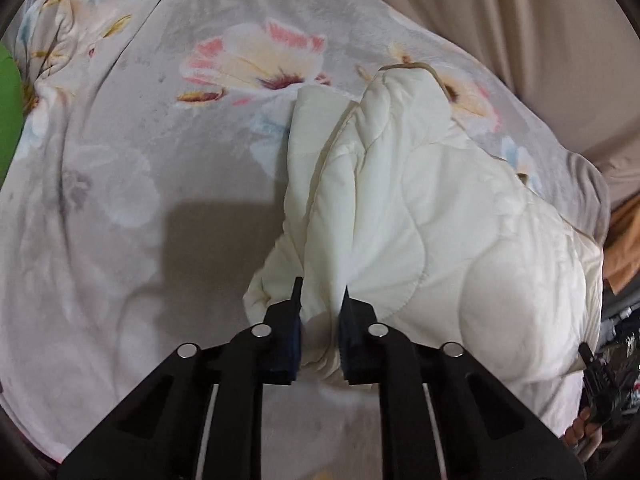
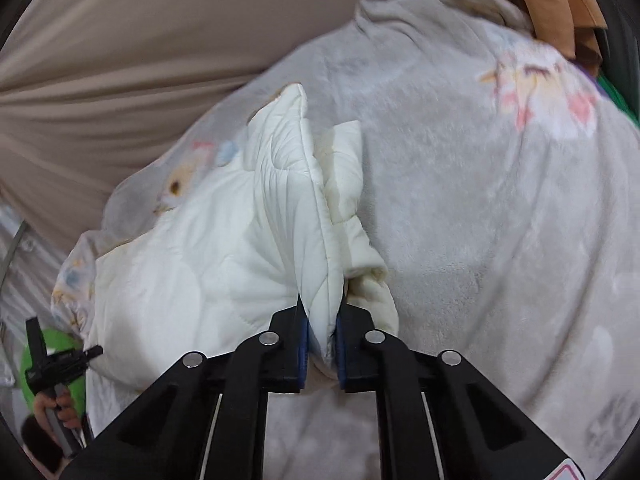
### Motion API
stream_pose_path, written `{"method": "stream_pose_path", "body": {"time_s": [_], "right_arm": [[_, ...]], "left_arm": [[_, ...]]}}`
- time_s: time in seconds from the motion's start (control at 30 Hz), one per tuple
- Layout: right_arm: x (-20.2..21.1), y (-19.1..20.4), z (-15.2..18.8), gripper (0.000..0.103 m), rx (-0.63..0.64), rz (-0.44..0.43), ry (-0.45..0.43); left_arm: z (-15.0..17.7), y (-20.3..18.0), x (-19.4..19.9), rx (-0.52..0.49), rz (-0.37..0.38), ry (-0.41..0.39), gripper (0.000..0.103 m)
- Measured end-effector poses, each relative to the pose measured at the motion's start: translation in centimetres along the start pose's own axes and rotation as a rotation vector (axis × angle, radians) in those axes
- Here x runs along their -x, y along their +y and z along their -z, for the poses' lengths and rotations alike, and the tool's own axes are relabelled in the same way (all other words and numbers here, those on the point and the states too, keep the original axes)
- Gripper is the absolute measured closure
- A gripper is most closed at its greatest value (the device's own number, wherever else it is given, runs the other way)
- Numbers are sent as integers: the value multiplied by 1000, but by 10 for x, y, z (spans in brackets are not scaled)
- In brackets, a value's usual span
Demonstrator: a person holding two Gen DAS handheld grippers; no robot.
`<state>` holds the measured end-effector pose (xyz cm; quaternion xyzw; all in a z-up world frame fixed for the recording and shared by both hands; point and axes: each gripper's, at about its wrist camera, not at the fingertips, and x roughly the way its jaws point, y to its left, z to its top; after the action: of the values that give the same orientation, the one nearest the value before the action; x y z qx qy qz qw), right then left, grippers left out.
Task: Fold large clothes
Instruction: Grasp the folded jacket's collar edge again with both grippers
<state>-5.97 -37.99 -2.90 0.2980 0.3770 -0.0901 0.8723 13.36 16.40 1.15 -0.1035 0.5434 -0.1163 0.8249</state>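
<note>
A cream quilted garment [image 1: 420, 216] lies bunched on a grey flowered blanket [image 1: 120, 184]. My left gripper [image 1: 321, 292] is shut on a gathered edge of the garment at its near end. In the right wrist view the same garment [image 2: 224, 264] stretches away to the upper left, and my right gripper [image 2: 321, 304] is shut on a thick folded edge of it. Each gripper pinches fabric between its blue pads. The other gripper shows at the lower right edge of the left view [image 1: 596, 380] and at the lower left of the right view [image 2: 52, 360].
The flowered blanket [image 2: 500, 240] covers the surface under the garment. Beige draped cloth [image 2: 140, 60] hangs behind. Orange-brown fabric [image 2: 560, 4] sits at the far corner, and something green [image 1: 8, 116] lies at the left edge.
</note>
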Motion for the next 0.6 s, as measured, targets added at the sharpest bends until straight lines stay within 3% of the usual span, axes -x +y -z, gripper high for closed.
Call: {"method": "stream_pose_path", "body": {"time_s": [0.17, 0.23, 0.3, 0.4, 0.43, 0.47, 0.5, 0.53, 0.6], "right_arm": [[55, -4, 53, 95, 51, 25, 86], [60, -15, 82, 92, 44, 64, 162], [57, -27, 106, 84, 38, 120, 225], [71, -26, 103, 74, 19, 181, 153], [80, -18, 91, 71, 34, 184, 80], [85, -12, 82, 59, 49, 179, 32], [87, -6, 72, 50, 61, 183, -5], [86, 1, 58, 49, 77, 180, -42], [74, 10, 35, 45, 91, 167, -67]], "left_arm": [[66, 15, 33, -40, -22, 113, 92], [97, 29, 33, -15, -34, 163, 90], [110, 32, 36, 7, -50, 162, 85], [101, 18, 63, 17, -73, 67, 78], [92, 9, 74, 1, -74, 9, 69], [84, 2, 82, -14, -58, -38, 61], [72, -7, 89, -26, -40, -86, 44], [60, -17, 93, -35, -26, -125, 35], [39, -34, 86, -63, -20, -163, 30]]}}
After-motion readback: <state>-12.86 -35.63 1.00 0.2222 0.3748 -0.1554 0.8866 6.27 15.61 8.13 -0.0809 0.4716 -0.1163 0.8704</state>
